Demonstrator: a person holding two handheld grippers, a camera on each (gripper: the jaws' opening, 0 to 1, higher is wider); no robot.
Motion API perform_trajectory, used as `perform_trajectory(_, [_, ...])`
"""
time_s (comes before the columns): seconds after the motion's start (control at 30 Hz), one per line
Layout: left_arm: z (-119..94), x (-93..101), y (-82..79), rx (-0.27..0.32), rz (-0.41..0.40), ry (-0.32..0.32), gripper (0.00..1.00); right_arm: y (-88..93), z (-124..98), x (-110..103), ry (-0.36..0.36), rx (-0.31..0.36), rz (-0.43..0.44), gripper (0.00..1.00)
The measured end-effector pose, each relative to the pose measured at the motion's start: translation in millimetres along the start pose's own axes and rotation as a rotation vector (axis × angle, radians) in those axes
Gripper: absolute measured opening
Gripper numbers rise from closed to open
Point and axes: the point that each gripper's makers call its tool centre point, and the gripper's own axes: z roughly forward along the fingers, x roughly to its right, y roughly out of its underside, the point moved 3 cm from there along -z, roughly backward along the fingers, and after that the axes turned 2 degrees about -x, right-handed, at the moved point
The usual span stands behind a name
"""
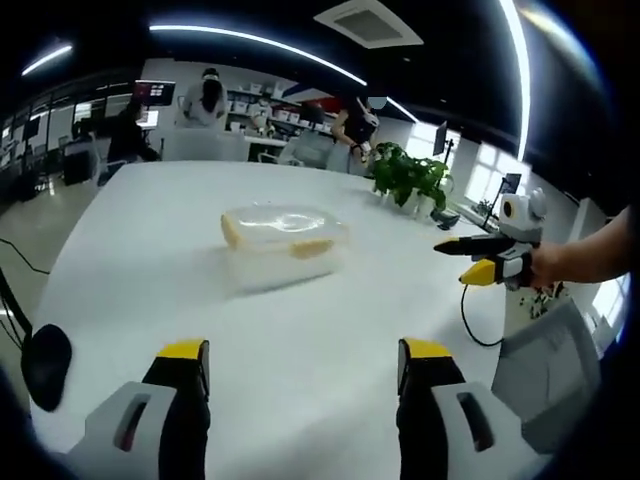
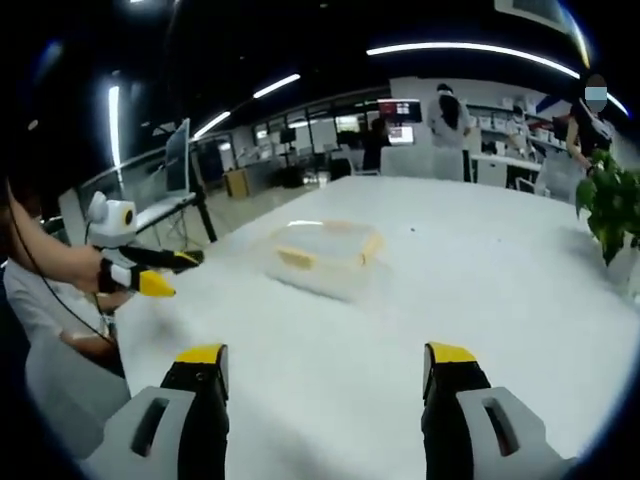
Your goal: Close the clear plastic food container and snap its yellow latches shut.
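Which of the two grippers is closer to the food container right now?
Hard to call: both grippers hang back from the container. The left gripper and right gripper each have jaws spread, with bare white table between them and it.

Ceiling strip lights (image 1: pixel 260 42) are lighting the room w/ bright streaks; windows (image 1: pixel 487 165) are blowing out at right. White table (image 2: pixel 500 300) is glaring, washing out the clear container (image 2: pixel 325 255), so its edges are prob. soft. Fisheye is bending edges; overall slightly blurry.
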Motion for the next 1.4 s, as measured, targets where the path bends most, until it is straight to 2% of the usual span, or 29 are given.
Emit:
perform_trajectory(0.27, [-11.5,11.0,10.1,0.012,-0.022,-0.012,0.75,6.6,-14.9,-4.0,-0.010,-0.002,-0.006,0.80])
perform_trajectory(0.63, [-25.2,25.0,27.4,0.005,-0.033,-0.021,0.75,11.0,-33.7,0.8,0.007,0.008,-0.009,0.81])
perform_trajectory(1.0, [-33.8,42.0,42.6,0.003,-0.059,-0.014,0.75,24.7,-56.2,-1.2,0.011,0.013,0.027,0.82])
perform_trajectory(1.2, [-38.6,47.8,40.6,0.026,-0.075,-0.021,0.75,32.8,-66.0,-1.0,0.015,0.017,0.052,0.82])
perform_trajectory(1.4, [-41.7,54.5,43.5,0.034,-0.099,-0.020,0.75,37.4,-70.6,-10.8,-0.005,0.014,0.050,0.83])
